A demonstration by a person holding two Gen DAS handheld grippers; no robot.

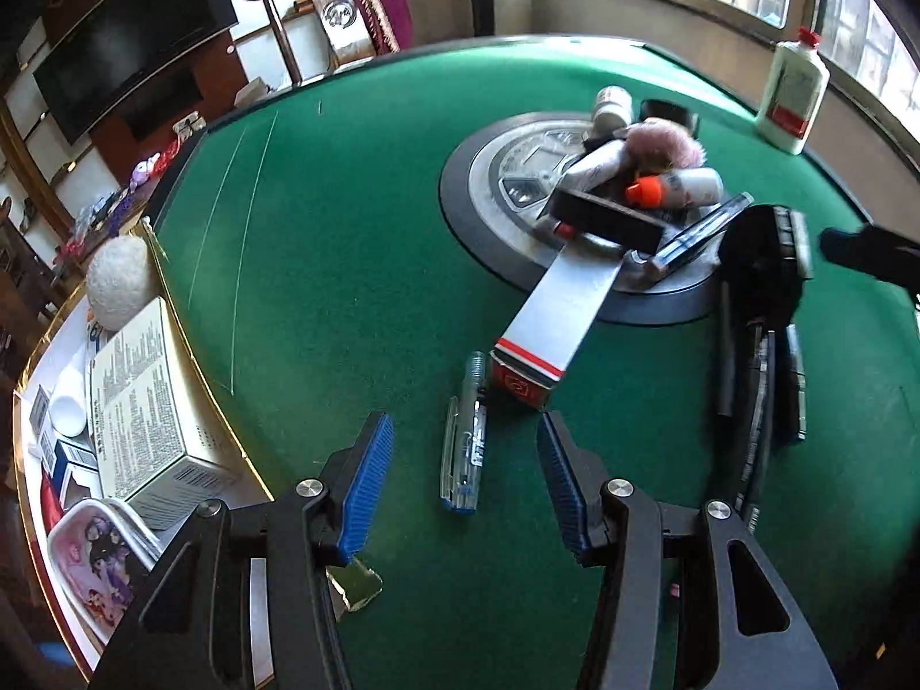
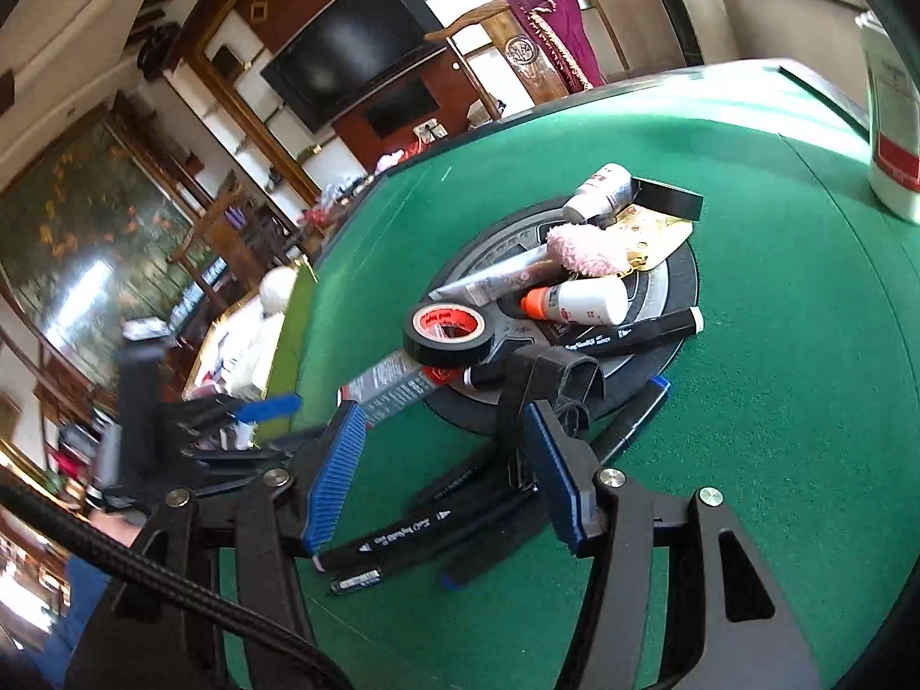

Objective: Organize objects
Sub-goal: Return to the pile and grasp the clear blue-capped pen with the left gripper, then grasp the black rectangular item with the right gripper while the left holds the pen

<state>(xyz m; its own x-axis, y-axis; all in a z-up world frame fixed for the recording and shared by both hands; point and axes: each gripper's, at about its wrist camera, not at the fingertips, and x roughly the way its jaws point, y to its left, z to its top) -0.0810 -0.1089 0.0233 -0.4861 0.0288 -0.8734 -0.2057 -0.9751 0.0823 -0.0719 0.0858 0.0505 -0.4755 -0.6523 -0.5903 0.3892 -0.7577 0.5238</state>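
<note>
My left gripper [image 1: 466,454] is open and empty, its blue pads on either side of a clear pen [image 1: 464,444] lying on the green felt table [image 1: 345,230]. A long silver and red box [image 1: 552,322] leans off a pile of tubes, bottles and a pink puff [image 1: 664,144] on the round centre plate [image 1: 489,172]. My right gripper [image 2: 443,460] is open and empty above several black markers [image 2: 437,523]. A black tape roll [image 2: 445,329] and an orange-capped bottle [image 2: 581,300] lie on the plate. The right gripper also shows in the left wrist view [image 1: 765,264], blurred.
A white bottle with a red cap [image 1: 793,92] stands at the far right table edge. A side tray [image 1: 69,448] at the left holds a printed box [image 1: 149,408], small boxes and a white ball. A gold scrap [image 1: 356,583] lies under my left gripper.
</note>
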